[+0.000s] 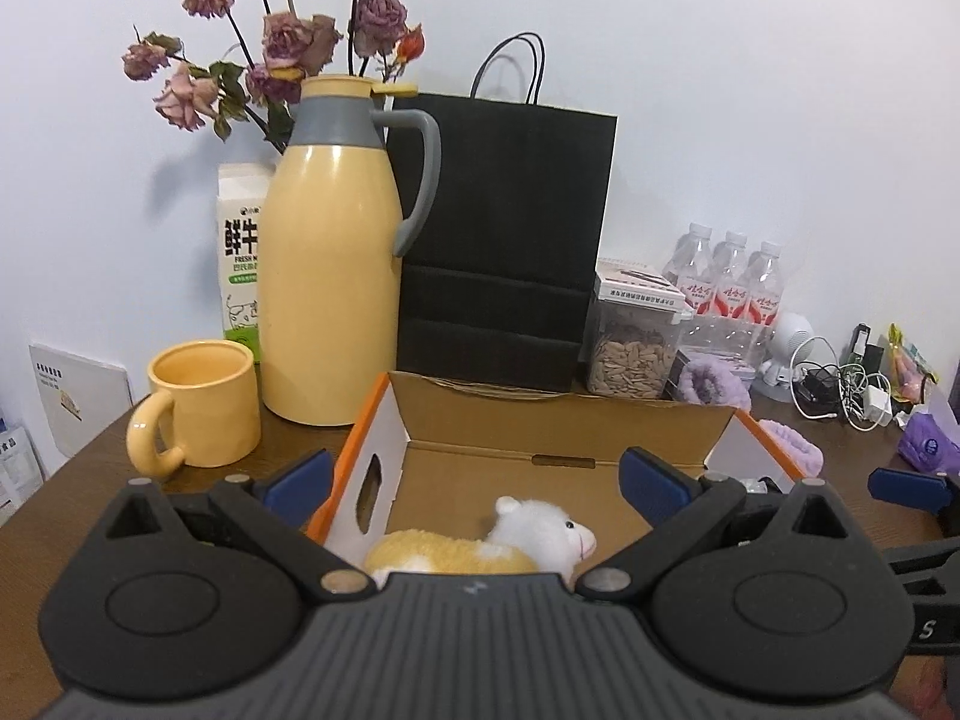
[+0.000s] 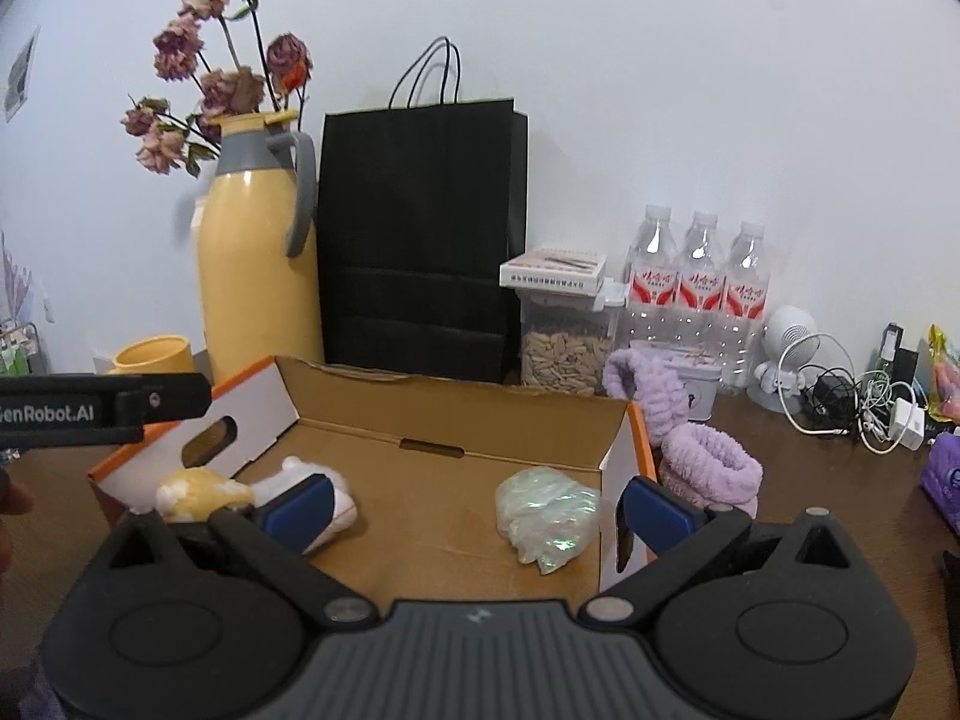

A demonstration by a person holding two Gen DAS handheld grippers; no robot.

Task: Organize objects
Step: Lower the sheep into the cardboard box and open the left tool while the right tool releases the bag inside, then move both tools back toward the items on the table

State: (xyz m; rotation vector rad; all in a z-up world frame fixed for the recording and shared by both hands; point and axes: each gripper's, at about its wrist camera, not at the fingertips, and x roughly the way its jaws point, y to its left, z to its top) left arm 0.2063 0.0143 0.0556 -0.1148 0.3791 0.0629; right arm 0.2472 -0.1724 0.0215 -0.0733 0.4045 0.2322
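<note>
An open cardboard box point(image 1: 516, 414) point(image 2: 456, 414) with orange edges sits on the brown table. A white and yellow plush sheep point(image 1: 504, 540) point(image 2: 210, 495) lies inside at its left. An iridescent crumpled bag point(image 2: 549, 513) lies inside at its right. My left gripper point(image 1: 474, 486) is open and empty, above the box's near side, over the sheep. My right gripper point(image 2: 474, 507) is open and empty, straddling the box's near right part. A purple fuzzy headband point(image 2: 708, 468) point(image 1: 792, 441) lies just right of the box.
A yellow thermos point(image 1: 330, 264) point(image 2: 258, 264), yellow mug point(image 1: 201, 402), milk carton point(image 1: 240, 252), dried flowers and a black paper bag point(image 1: 504, 240) point(image 2: 420, 234) stand behind the box. A seed jar point(image 2: 564, 336), water bottles point(image 2: 696, 288), a white gadget and cables point(image 2: 864, 408) are at the right.
</note>
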